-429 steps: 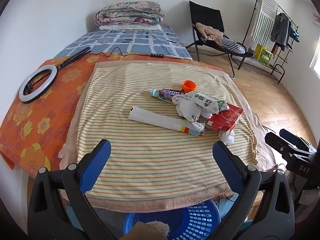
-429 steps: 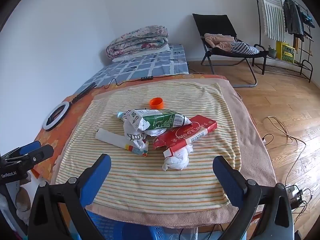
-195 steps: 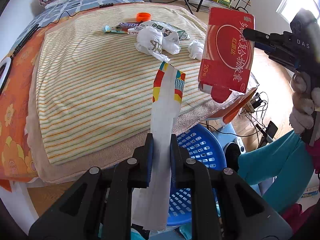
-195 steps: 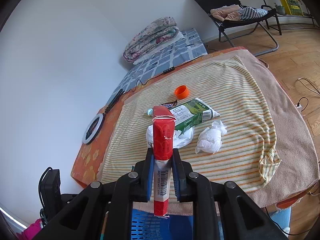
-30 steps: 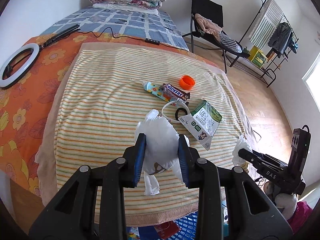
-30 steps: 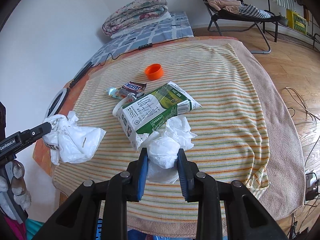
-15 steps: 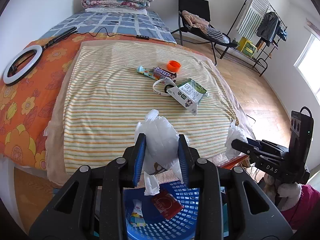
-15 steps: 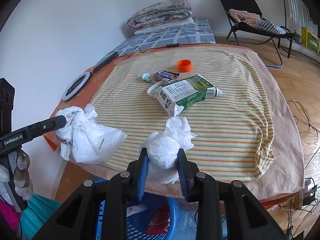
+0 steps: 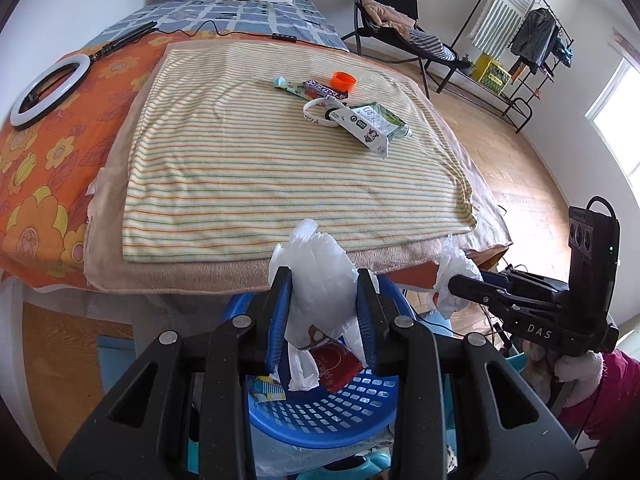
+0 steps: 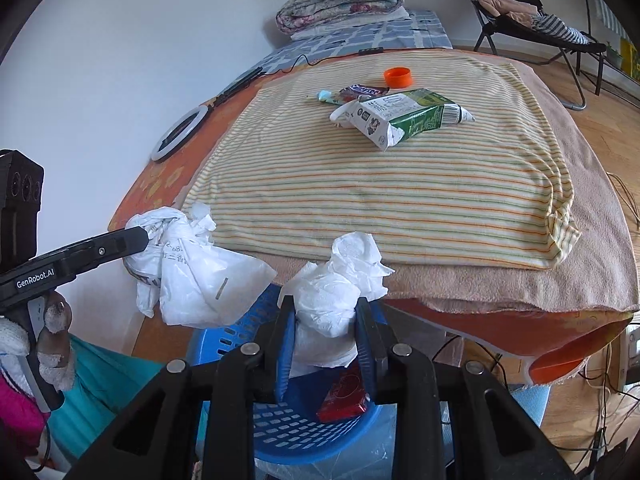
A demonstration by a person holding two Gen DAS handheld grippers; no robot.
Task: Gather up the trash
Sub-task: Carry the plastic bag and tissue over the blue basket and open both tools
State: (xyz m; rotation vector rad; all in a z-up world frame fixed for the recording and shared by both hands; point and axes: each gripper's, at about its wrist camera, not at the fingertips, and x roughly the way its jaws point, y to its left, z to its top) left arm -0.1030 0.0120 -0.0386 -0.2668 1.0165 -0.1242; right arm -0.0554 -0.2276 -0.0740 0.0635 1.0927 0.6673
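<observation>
My left gripper (image 9: 323,312) is shut on a white plastic bag (image 9: 320,280) and holds it above the blue basket (image 9: 320,416) at the bed's front edge. My right gripper (image 10: 326,328) is shut on a crumpled white tissue wad (image 10: 336,292), also over the basket (image 10: 288,436). The basket holds a red box (image 10: 344,396) and a colourful wrapper (image 9: 268,390). On the striped blanket (image 9: 280,152) lie a green milk carton (image 9: 372,122), a Snickers wrapper (image 9: 322,89), an orange cap (image 9: 343,81) and a white ring (image 9: 318,110).
An orange flowered sheet (image 9: 40,128) with a ring light (image 9: 48,92) lies to the left. A black folding chair (image 9: 392,28) and a clothes rack (image 9: 520,40) stand on the wooden floor to the right. Cables lie on the floor (image 10: 600,384).
Both grippers have drawn back from the bed and lowered over the blue basket, each still holding its piece of trash.
</observation>
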